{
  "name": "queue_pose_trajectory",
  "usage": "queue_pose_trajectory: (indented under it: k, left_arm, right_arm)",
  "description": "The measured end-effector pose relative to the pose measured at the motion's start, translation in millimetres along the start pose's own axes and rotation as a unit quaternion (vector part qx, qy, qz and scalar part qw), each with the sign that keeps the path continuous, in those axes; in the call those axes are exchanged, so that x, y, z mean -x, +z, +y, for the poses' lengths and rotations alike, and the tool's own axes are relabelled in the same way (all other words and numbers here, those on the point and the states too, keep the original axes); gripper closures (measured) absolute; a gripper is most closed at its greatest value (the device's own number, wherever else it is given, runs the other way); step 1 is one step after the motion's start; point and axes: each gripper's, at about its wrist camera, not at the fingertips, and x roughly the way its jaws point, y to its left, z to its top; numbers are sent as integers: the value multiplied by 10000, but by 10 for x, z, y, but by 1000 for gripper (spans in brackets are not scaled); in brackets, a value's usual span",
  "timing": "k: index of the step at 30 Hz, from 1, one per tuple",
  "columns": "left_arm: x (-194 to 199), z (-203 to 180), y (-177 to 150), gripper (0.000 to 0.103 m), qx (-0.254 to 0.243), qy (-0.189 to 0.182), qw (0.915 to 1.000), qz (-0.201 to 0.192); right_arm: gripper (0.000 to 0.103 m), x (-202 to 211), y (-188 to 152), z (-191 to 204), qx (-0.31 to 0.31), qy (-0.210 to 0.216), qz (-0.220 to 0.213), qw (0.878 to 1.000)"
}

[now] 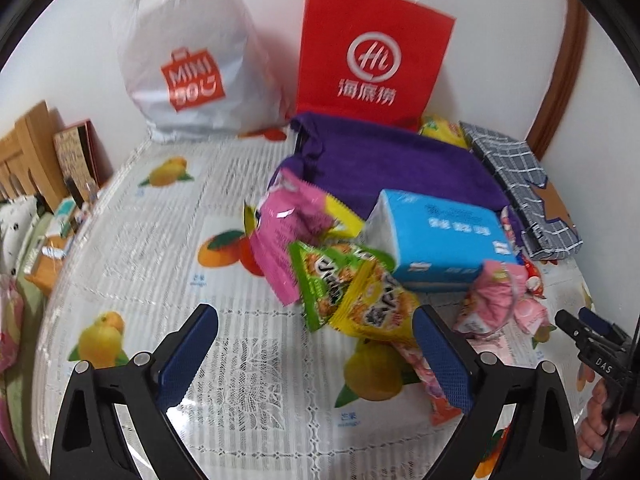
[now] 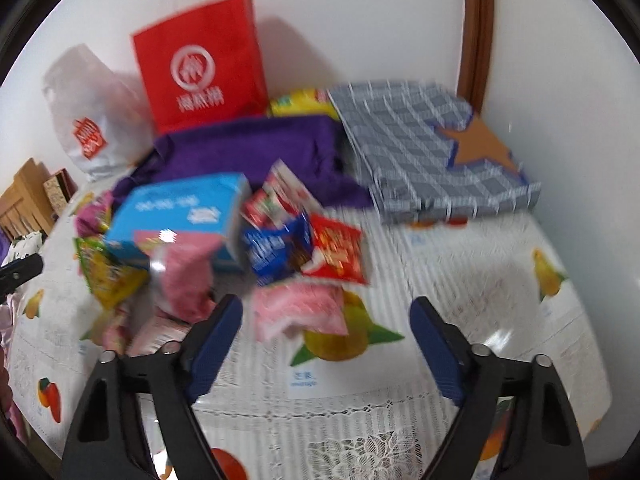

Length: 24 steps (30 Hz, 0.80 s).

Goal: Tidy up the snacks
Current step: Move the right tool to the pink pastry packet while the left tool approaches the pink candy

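The snacks sit in a loose heap at the centre of both views, on a table [image 1: 132, 240] covered with a fruit-printed cloth. In the left wrist view a pink packet [image 1: 292, 224] leans on a green packet [image 1: 320, 276] and a yellow packet [image 1: 372, 304], all crowded against a blue box [image 1: 440, 236] at centre right. In the right wrist view a red packet [image 2: 338, 254] and a dark blue packet [image 2: 272, 252] lie just right of that blue box [image 2: 180, 216], with a pale pink packet [image 2: 300, 308] below them.

The left gripper [image 1: 316, 356] has its fingers spread wide with nothing between the pads; the yellow packet's lower corner lies just above its right finger. The right gripper [image 2: 326, 344] is also spread and empty, the pale pink packet just above the gap.

The packets look light, crinkly and slick, likely puffed with air, so a squeeze on the belly could slide off or crush the contents. The flat sealed edge or a corner seems the safer hold. The blue box looks stiffer and is best taken across its narrow sides
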Motion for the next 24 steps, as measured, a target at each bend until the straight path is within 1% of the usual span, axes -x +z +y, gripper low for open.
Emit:
queue_pose_trajectory:
  k: [3, 7, 9, 13, 16, 18, 20, 22, 23, 24]
  left_arm:
    - [-109, 56, -3, 5, 56, -13, 9999, 139]
    - [-134, 65, -16, 5, 42, -100, 9998, 188]
    - [-144, 64, -14, 5, 0, -74, 9998, 184]
    - [-159, 90, -10, 5, -21, -64, 9997, 237]
    - [-161, 115, 1, 5, -29, -25, 9998, 195]
    - [-180, 135, 27, 5, 2, -42, 9998, 183]
    - [-207, 143, 55, 5, 45, -66, 9998, 191]
    - [-242, 140, 88, 5, 61, -26, 9998, 200]
    - [-260, 143, 113, 5, 63, 3, 9998, 189]
    - [-276, 150, 139, 5, 77, 24, 9998, 166]
  right_arm:
    - [20, -183, -13, -5, -39, 113, 160, 9998]
    - [21, -362, 16, 49, 6, 240, 320, 9992]
    - [21, -479, 37, 78, 24, 210, 440, 9988]
    - [26, -638, 33, 115, 46, 173, 609, 9980]
    - [26, -648, 2, 164, 234, 70, 509, 9984]
    - [32, -643, -23, 195, 343, -1, 402, 9986]
    - [49, -613, -41, 207, 411, 69, 332, 9986]
    - [58, -584, -51, 210, 427, 114, 333, 9985]
    - [65, -572, -58, 202, 419, 125, 336, 9985]
    - [68, -551, -73, 183, 403, 138, 333, 9985]
